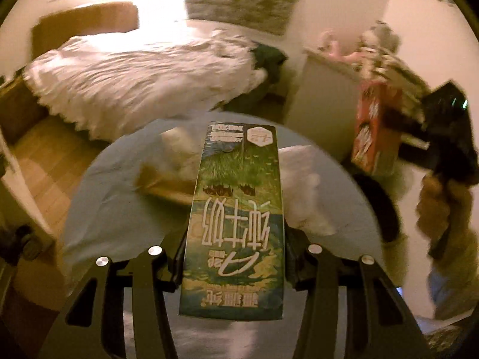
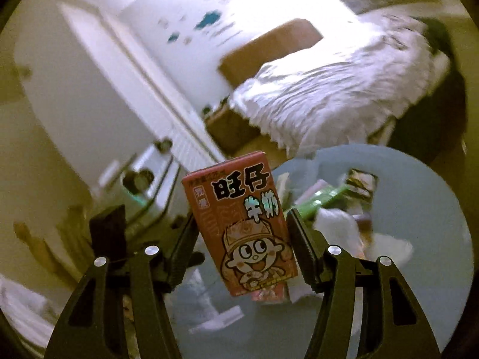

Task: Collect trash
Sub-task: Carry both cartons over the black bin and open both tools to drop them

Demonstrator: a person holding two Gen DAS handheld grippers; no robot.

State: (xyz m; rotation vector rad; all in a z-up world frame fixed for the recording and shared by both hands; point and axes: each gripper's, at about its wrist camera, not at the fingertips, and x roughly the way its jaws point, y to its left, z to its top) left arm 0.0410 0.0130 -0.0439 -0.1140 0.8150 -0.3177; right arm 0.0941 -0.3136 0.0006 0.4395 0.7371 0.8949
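With the left gripper (image 1: 233, 257) clamped on the green milk carton (image 1: 236, 209) and the right gripper (image 2: 239, 245) clamped on the red milk carton (image 2: 239, 224), both above the round table (image 2: 419, 179), the carrying step is in hand, and the next move calls for finding a bin.

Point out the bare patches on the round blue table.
On the round blue table, the left part is bare, between its rim and the brown paper. The near rim beyond the white tissue is bare. The middle is crowded with wrappers.

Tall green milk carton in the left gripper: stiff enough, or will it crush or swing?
The green carton probably stays stiff: its faces look flat and uncreased between the left gripper pads. Likely empty and light. Held near one end, its long body may pivot if swung fast.
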